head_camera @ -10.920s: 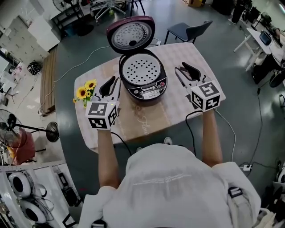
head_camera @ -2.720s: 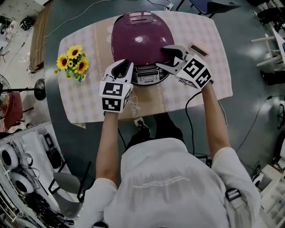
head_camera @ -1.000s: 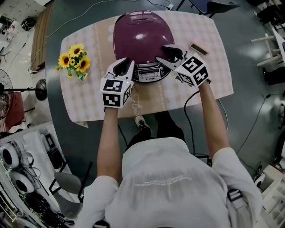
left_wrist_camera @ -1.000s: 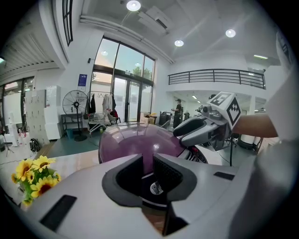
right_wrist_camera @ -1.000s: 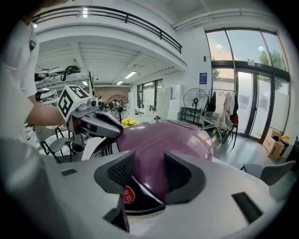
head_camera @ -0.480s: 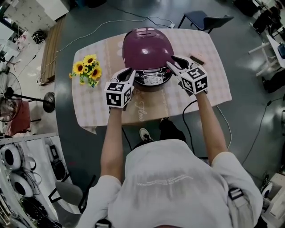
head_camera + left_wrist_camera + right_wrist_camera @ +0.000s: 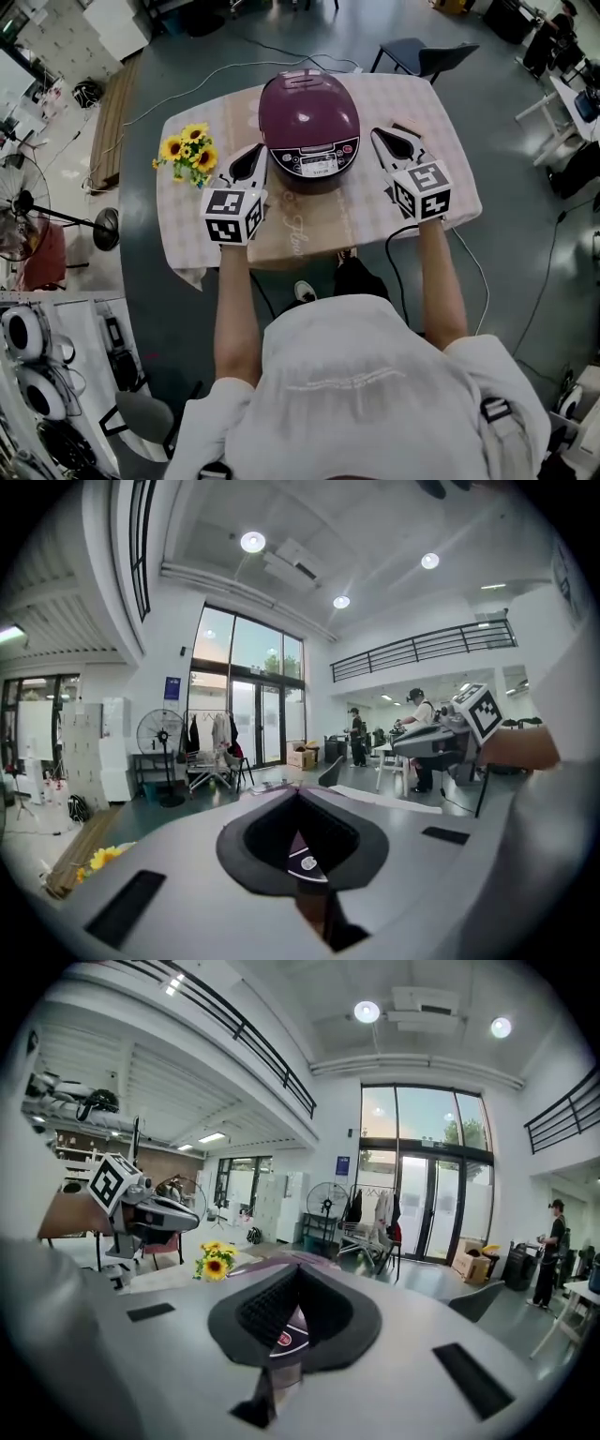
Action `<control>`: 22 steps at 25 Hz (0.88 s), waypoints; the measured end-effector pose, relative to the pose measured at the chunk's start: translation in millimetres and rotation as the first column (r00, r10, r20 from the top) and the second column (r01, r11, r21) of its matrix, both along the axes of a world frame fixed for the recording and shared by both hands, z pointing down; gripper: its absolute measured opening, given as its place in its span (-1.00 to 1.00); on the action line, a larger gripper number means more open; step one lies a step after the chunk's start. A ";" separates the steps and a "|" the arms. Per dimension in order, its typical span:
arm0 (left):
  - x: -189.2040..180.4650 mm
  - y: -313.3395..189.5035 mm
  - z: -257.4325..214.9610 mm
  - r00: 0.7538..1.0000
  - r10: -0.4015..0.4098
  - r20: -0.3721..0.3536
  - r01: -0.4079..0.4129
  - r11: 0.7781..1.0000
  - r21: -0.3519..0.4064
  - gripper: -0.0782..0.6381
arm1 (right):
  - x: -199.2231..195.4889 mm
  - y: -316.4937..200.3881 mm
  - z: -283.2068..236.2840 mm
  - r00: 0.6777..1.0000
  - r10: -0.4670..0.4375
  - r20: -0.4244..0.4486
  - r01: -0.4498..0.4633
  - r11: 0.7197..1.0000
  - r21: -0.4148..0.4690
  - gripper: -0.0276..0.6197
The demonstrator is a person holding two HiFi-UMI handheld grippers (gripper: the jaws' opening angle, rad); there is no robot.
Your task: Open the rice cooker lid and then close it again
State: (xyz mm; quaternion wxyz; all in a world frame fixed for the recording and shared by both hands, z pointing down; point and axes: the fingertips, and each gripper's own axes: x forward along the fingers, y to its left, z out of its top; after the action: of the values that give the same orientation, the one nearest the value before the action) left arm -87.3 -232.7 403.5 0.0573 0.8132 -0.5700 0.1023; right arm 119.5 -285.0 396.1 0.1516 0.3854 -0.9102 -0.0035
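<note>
On the checked surface [image 7: 319, 230], far left, we see a bunch of sunflowers [image 7: 187, 150]. Next, our left tongs [image 7: 259, 149] hover with jaws just drawn together, nothing between them. The purple rice cooker [image 7: 309, 117] stands mid-surface, lid down, clear of both tongs. Right of it, our right tongs [image 7: 379, 135] have likewise just closed, empty.

The pale checked surface [image 7: 309, 230] carries a closed purple rice cooker [image 7: 309, 127] near its far middle. A bunch of sunflowers [image 7: 187, 152] sits to its left, perhaps lying flat.
</note>
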 end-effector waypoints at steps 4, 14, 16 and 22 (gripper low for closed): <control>-1.3 16.4 -23.2 1.000 -0.021 0.001 0.021 0.998 0.054 -0.74 | 8.9 16.6 -27.2 1.000 0.003 0.023 -0.004 0.998 0.057 -0.83; -2.6 47.2 -69.3 0.998 -0.050 0.042 0.043 0.988 0.145 -0.74 | 11.9 50.4 -64.9 1.000 -0.019 -0.008 0.020 0.986 0.168 -0.83; -2.4 51.6 -77.0 0.997 -0.055 0.061 0.045 0.986 0.159 -0.74 | 10.0 55.7 -71.4 1.000 -0.029 0.001 0.028 0.985 0.173 -0.84; 1.3 60.9 -92.4 0.995 -0.049 0.087 0.031 0.980 0.197 -0.74 | -5.2 67.3 -78.8 0.998 -0.059 0.002 0.058 0.981 0.187 -0.84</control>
State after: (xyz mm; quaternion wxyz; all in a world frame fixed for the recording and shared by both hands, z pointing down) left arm -86.0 -171.8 311.0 -0.0471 0.7978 -0.5955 0.0819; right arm 114.3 -217.7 317.3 0.1110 0.3710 -0.9174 -0.0919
